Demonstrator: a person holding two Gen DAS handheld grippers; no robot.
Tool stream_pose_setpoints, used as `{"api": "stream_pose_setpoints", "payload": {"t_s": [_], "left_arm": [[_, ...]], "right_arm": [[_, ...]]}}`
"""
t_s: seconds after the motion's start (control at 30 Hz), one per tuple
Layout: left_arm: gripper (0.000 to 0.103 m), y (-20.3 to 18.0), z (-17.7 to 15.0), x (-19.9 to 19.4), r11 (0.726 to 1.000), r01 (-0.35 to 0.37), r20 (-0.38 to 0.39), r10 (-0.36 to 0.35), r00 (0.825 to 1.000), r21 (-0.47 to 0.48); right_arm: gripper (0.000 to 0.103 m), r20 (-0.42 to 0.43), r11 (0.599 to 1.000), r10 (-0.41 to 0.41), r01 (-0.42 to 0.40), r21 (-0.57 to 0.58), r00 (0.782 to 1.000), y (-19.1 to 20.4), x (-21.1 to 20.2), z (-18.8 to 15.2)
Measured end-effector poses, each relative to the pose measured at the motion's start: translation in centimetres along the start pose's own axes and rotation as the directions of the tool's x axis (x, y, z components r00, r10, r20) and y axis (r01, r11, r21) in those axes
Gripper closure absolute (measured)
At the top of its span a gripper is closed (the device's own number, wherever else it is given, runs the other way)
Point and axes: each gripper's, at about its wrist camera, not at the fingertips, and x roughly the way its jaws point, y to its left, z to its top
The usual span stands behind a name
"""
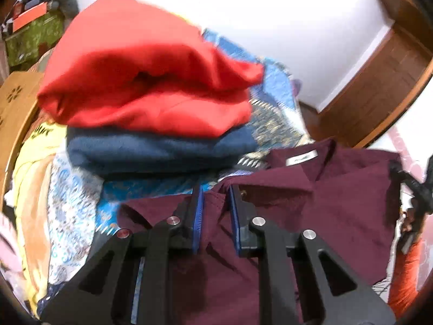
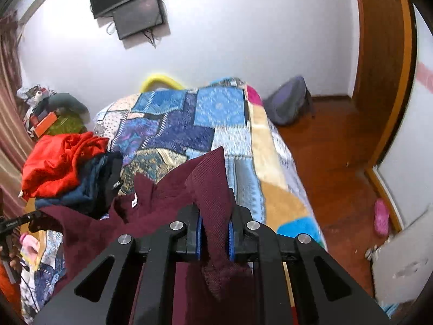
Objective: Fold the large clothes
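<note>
A maroon collared shirt point(image 1: 338, 203) with a white neck label lies across the near end of the patchwork bed. My left gripper point(image 1: 215, 192) is shut on a fold of the shirt near its collar. My right gripper point(image 2: 215, 208) is shut on another part of the maroon shirt point(image 2: 213, 189), with cloth sticking up between the pads. The right gripper shows at the right edge of the left wrist view point(image 1: 416, 189).
A folded stack, a red garment point(image 1: 146, 81) on a navy one point(image 1: 162, 151), sits on the patchwork quilt point(image 2: 205, 119) left of the shirt. Yellow clothes point(image 1: 29, 168) lie at left. A wooden door point(image 2: 384, 62), wooden floor, pink slipper point(image 2: 381, 216) and grey bag point(image 2: 289, 100) are at right.
</note>
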Motion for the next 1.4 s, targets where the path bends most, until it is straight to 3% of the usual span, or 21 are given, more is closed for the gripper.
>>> {"api": "stream_pose_setpoints", "payload": {"t_s": [0.17, 0.3, 0.43, 0.5, 0.6, 0.77, 0.87, 1.0, 1.17, 1.3, 1.4], "left_arm": [[0.085, 4.9, -1.6, 2.1, 0.995, -0.063, -0.137, 0.052, 0.989, -0.074], [0.077, 7.9, -3.0, 4.9, 0.988, -0.058, -0.238, 0.022, 0.971, -0.143], [0.041, 9.3, -3.0, 6.2, 0.979, -0.154, -0.239, 0.12, 0.964, -0.13], [0.041, 9.1, -2.9, 6.0, 0.975, -0.188, -0.213, 0.16, 0.964, -0.116], [0.041, 8.4, -2.8, 5.9, 0.962, -0.27, -0.189, 0.256, 0.948, -0.051], [0.041, 5.9, -3.4, 3.8, 0.932, -0.346, -0.132, 0.358, 0.924, 0.103], [0.041, 4.7, -4.3, 1.7, 0.926, -0.35, -0.095, 0.365, 0.926, 0.144], [0.041, 3.5, -5.1, -1.1, 0.925, -0.343, -0.056, 0.356, 0.933, 0.165], [0.041, 3.1, -6.2, -5.4, 0.912, -0.366, 0.004, 0.372, 0.928, 0.186], [0.041, 4.0, -6.6, -10.0, 0.888, -0.422, 0.058, 0.419, 0.906, 0.18], [0.037, 5.0, -7.0, -13.8, 0.857, -0.48, 0.104, 0.469, 0.877, 0.185]], "right_arm": [[0.091, -0.027, 0.998, -0.055, 0.055, 0.012, 0.998, -0.7, 2.5, 0.5], [0.091, -0.084, 0.992, -0.109, 0.114, 0.057, 0.99, -2.6, 6.5, 0.4], [0.091, -0.207, 0.982, -0.156, 0.174, 0.073, 0.966, -4.2, 11.8, -0.8], [0.09, -0.276, 0.978, -0.17, 0.197, 0.071, 0.946, -5.0, 14.1, -2.0], [0.084, -0.344, 0.976, -0.192, 0.214, 0.028, 0.919, -5.4, 15.7, -3.1], [0.075, -0.287, 0.958, -0.284, 0.262, -0.115, 0.915, -3.6, 11.9, -2.8], [0.073, -0.224, 0.933, -0.33, 0.282, -0.221, 0.917, -2.1, 7.9, -3.0], [0.051, -0.149, 0.923, -0.316, 0.268, -0.276, 0.937, -0.7, 2.4, -4.5], [0.049, -0.099, 0.928, -0.281, 0.244, -0.281, 0.955, 0.6, -2.3, -6.5], [0.049, -0.057, 0.927, -0.266, 0.239, -0.289, 0.962, 1.9, -4.8, -8.0], [0.049, -0.029, 0.927, -0.257, 0.238, -0.289, 0.966, 2.7, -5.2, -8.4]]}}
